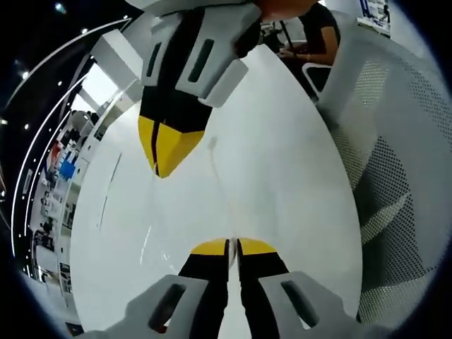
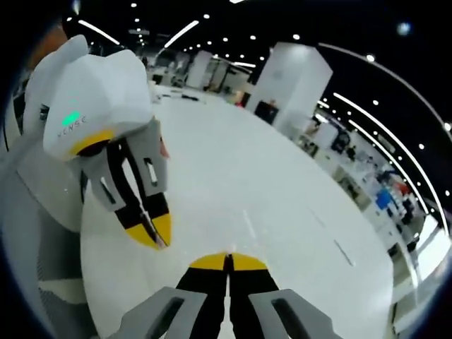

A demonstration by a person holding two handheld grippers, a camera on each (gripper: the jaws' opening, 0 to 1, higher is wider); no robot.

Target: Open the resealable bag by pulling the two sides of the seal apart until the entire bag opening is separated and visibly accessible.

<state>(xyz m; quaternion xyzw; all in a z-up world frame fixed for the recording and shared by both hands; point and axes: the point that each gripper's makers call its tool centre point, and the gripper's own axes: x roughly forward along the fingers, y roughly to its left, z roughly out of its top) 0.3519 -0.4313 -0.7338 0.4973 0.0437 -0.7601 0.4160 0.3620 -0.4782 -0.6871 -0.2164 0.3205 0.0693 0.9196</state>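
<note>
Resealable bag (image 1: 185,212), clear, stretched over white table (image 1: 282,176); left gripper (image 1: 232,245) and right gripper (image 2: 227,260) fingers pinching its edges

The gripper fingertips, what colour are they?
Yellow, on black fingers. This shows best in the left gripper view, on the left gripper and the right gripper.

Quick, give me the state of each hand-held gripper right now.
Left hand-held gripper: shut on the clear resealable bag.
Right hand-held gripper: shut on the bag too.
</note>
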